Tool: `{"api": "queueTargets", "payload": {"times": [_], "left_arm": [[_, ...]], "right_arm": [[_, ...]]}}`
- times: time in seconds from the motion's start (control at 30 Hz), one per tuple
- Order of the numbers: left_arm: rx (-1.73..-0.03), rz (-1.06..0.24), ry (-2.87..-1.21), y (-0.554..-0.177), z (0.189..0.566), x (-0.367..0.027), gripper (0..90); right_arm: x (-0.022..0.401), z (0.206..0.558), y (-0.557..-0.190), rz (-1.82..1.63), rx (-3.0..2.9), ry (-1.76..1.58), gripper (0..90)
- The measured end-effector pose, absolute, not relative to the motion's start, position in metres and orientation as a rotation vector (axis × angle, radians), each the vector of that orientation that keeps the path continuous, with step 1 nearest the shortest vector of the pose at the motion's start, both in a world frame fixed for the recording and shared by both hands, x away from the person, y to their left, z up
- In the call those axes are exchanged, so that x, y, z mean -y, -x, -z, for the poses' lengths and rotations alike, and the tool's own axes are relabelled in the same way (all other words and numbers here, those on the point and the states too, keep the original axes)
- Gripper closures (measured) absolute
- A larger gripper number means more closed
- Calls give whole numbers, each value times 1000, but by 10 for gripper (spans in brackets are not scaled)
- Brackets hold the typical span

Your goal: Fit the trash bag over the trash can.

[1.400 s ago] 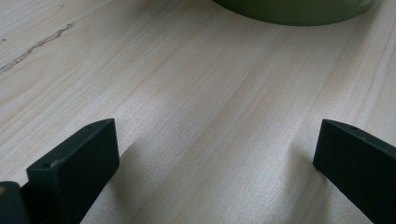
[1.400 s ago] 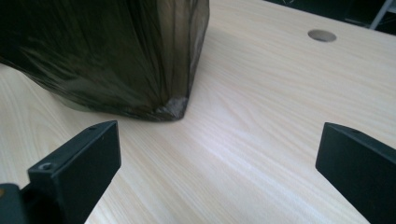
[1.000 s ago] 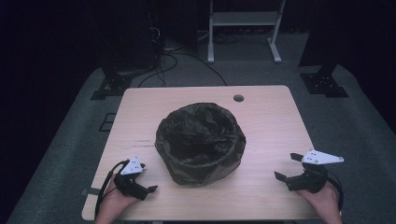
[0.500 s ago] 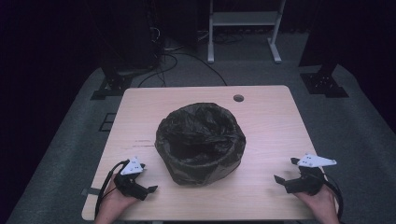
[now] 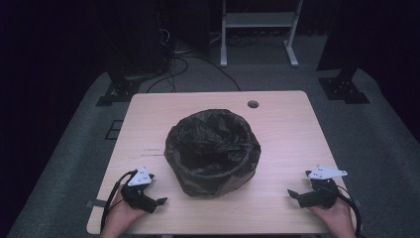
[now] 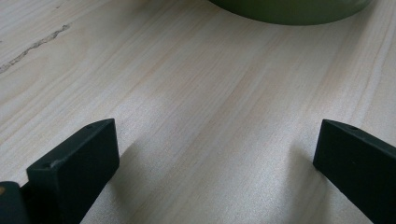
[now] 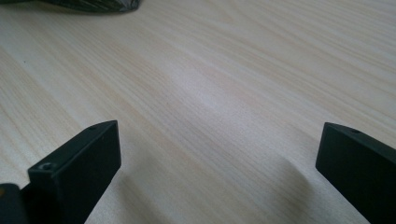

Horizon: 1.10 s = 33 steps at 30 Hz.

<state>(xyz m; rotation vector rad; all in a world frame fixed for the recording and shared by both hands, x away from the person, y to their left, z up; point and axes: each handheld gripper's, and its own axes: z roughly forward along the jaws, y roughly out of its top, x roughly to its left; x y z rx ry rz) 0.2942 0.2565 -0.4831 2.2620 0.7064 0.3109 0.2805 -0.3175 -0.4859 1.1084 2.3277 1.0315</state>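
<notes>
At the near edge of the counter (image 5: 277, 139), the left gripper (image 5: 157, 202) and right gripper (image 5: 293, 194) rest low on the pale wood, each with jaws spread wide and grasping nothing. Between them and slightly farther back, at the counter's centre, stands a round bin lined with a black bag (image 5: 213, 151). Beyond it, a small cable hole (image 5: 253, 104) lies near the far edge.

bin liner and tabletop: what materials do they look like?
Bin liner: looks like thin black plastic film, from its crinkles, soft sheen and the way it folds over the rim. The bin under it looks olive green and smooth, likely plastic. Table: pale wood-grain surface, matte; whether laminate or solid wood can't be told.
</notes>
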Motion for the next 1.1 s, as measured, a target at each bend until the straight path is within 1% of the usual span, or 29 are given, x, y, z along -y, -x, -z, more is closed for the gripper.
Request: {"api": "queueTargets", "payload": {"times": [0.2,1.1], "left_arm": [[-705,-311,-2263,-294,483,-257,0],[-702,-309,-2263,-294,483,-256,0]], "right_arm": [[313,488,-282,-986,-2357,-1105,0],[314,489,-283,-996,-2374,-1141,0]]}}
